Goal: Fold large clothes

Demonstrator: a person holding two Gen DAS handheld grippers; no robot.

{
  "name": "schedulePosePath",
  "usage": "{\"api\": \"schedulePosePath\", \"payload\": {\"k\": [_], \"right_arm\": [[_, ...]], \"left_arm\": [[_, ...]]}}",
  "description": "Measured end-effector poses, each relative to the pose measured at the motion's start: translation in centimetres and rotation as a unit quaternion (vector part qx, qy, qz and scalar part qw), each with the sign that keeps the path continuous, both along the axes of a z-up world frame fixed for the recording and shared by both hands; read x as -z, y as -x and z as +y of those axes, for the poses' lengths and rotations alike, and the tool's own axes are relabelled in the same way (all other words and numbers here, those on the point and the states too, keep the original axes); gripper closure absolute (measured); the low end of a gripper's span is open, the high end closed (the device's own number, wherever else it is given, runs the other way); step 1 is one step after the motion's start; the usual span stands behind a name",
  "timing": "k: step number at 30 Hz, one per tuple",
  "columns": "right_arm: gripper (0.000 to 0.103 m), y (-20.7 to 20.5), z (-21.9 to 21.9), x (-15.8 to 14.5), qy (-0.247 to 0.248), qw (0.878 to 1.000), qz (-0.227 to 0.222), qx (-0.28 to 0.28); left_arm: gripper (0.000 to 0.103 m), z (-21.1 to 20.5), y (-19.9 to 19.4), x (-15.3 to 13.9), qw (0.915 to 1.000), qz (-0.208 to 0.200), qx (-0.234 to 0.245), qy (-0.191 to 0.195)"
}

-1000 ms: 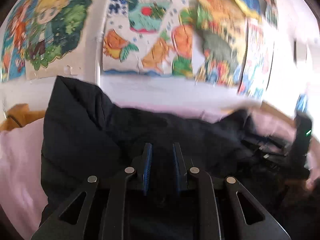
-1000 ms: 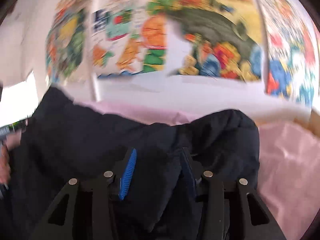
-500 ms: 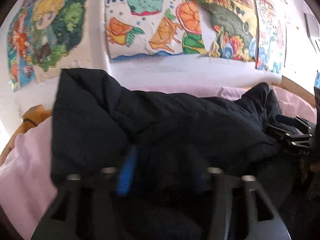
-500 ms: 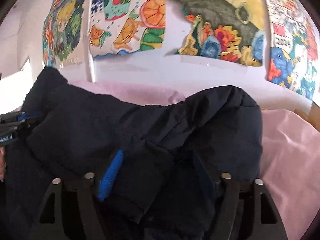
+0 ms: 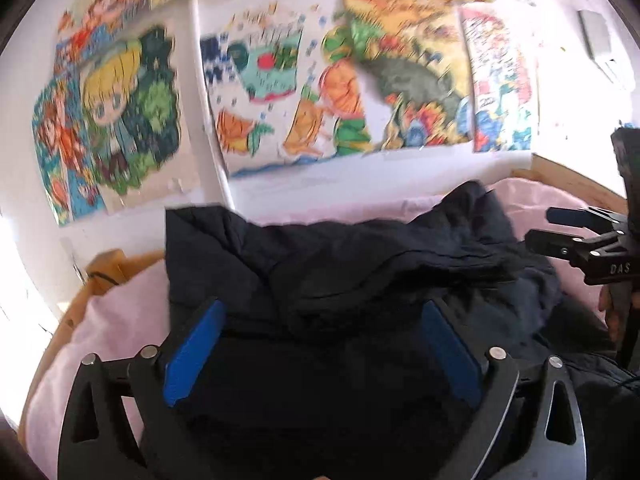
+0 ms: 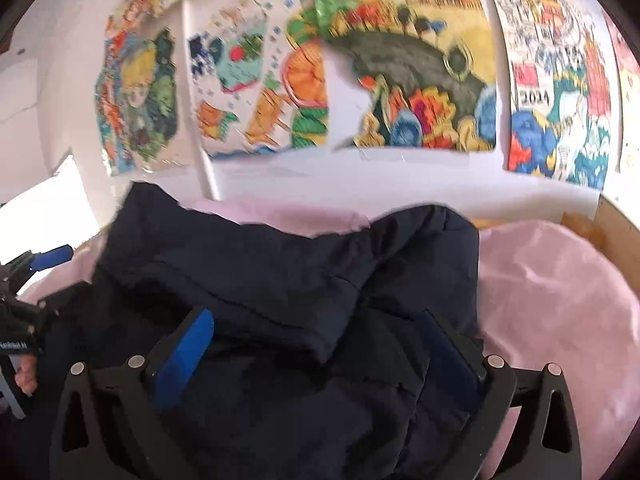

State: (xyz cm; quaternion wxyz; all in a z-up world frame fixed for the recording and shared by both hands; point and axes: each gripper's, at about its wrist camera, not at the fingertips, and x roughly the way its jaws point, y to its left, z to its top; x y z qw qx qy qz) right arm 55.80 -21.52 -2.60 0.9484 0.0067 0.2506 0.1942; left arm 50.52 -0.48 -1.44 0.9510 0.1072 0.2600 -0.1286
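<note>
A large dark navy padded jacket [image 5: 340, 264] lies bunched on a pink sheet [image 5: 120, 312]; it also shows in the right wrist view [image 6: 280, 272]. My left gripper [image 5: 320, 320] is open, its blue-padded fingers wide apart just above the jacket's near fold. My right gripper [image 6: 316, 332] is open too, fingers spread over the jacket's right end. The right gripper shows at the right edge of the left wrist view [image 5: 580, 240]. The left gripper shows at the left edge of the right wrist view [image 6: 24, 280].
A white wall with several colourful drawings [image 5: 280, 92] stands right behind the bed. A wooden bed frame [image 5: 572, 184] runs along the right and another part [image 5: 108, 268] along the left. The pink sheet [image 6: 560, 300] spreads to the jacket's right.
Both grippers have opened and let go of the jacket. The jacket's far part now lies folded over on the bed, and both grippers have drawn back slightly.
</note>
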Motion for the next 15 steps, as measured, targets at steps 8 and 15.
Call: {"api": "schedulePosePath", "payload": {"k": [8, 15], "right_arm": [[0.0, 7.5, 1.6, -4.8, 0.043, 0.998, 0.005, -0.055], [0.0, 16.8, 3.3, -7.5, 0.101, 0.987, -0.02, -0.124]], "left_arm": [[0.002, -0.5, 6.4, -4.0, 0.9993, -0.014, 0.034, 0.009], [0.002, 0.5, 11.2, -6.9, 0.9964, 0.019, 0.049, 0.067]]}}
